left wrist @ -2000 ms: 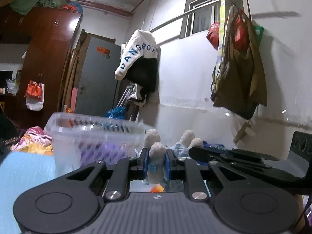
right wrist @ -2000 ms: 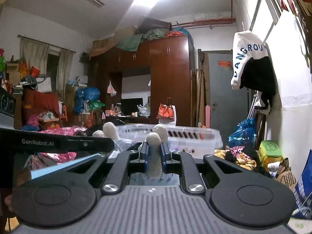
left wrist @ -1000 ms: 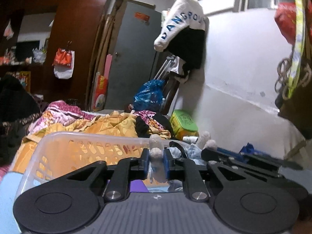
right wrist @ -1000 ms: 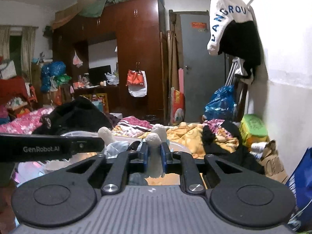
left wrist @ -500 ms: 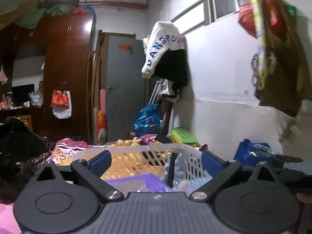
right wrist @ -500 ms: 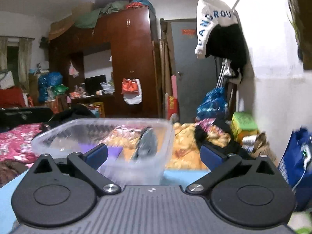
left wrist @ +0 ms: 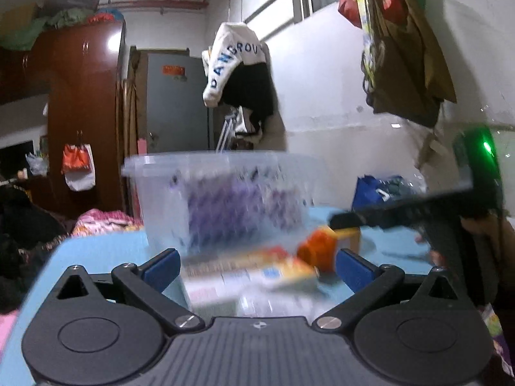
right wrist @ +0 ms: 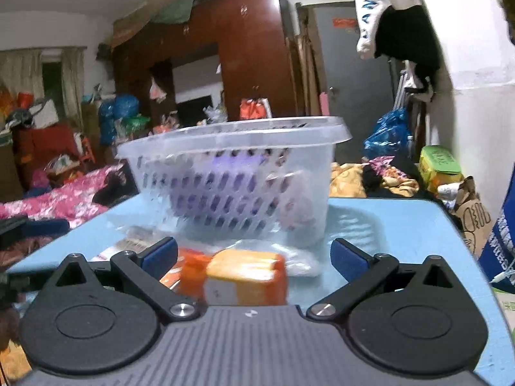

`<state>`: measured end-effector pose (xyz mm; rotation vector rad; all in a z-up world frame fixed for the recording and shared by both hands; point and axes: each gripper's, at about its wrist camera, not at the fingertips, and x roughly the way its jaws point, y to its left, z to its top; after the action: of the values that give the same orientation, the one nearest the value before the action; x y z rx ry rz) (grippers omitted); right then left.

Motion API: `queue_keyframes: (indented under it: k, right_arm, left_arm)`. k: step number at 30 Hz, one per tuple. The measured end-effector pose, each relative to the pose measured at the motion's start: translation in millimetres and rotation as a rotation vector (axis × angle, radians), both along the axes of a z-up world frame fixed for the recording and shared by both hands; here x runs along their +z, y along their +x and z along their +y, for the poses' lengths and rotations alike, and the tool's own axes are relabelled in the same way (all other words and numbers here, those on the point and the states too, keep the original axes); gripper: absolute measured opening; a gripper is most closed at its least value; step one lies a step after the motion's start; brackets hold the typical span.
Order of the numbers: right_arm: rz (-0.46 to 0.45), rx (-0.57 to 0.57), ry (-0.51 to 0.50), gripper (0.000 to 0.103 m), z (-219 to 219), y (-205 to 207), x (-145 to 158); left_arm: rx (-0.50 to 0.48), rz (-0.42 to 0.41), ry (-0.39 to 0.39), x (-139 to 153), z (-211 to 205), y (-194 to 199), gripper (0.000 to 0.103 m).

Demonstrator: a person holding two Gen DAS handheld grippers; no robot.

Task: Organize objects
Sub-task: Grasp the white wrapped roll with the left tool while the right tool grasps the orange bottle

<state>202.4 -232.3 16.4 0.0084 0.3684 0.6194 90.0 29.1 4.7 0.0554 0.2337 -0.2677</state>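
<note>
A translucent perforated basket (right wrist: 231,186) stands on the light blue table (right wrist: 386,225), holding something purple and a pale soft thing I cannot make out. My right gripper (right wrist: 254,254) is open, low over the table. An orange and yellow box (right wrist: 248,276) lies between its blue pads, untouched. In the blurred left wrist view, my left gripper (left wrist: 257,268) is open too, in front of the basket (left wrist: 219,193). A flat orange and white box (left wrist: 251,273) lies between its pads, with the orange box (left wrist: 322,251) just beyond. One black finger (left wrist: 370,217) of the right gripper reaches in from the right.
A clear plastic bag (right wrist: 289,254) lies crumpled at the basket's foot. Beyond the table are heaps of clothes (right wrist: 379,177), a brown wardrobe (right wrist: 251,48) and a grey door (left wrist: 177,103). Bags hang on the white wall (left wrist: 402,48) at the right.
Both grippers were shut on the limbs of a plush toy above the basket. They have opened and let it go, then drawn back and sunk to the table in front of the basket.
</note>
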Motion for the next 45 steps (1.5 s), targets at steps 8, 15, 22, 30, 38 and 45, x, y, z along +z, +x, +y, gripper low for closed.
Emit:
queue_keyframes:
  k: [8, 15, 22, 30, 38, 45]
  right_arm:
    - [-0.001, -0.028, -0.077, 0.103, 16, -3, -9]
    - [0.015, -0.046, -0.172, 0.103, 35, -8, -16]
    - [0.044, -0.068, -0.179, 0.097, 34, -5, -17]
    - [0.022, -0.099, -0.197, 0.088, 36, -10, -17]
    - [-0.059, -0.084, -0.062, 0.087, 18, -24, -14]
    - [-0.126, -0.059, 0.07, 0.087, 3, -35, -13]
  left_arm:
    - [-0.005, 0.03, 0.092, -23, -10, -16, 0.103]
    - [0.015, 0.061, 0.094, -37, -14, -10, 0.103]
    - [0.031, 0.073, 0.088, -38, -12, -5, 0.103]
    - [0.01, 0.086, 0.043, -37, -6, -2, 0.076]
    - [0.026, 0.021, 0.033, -28, -1, -13, 0.075]
    - [0.029, 0.009, 0.029, -26, 0, -13, 0.075]
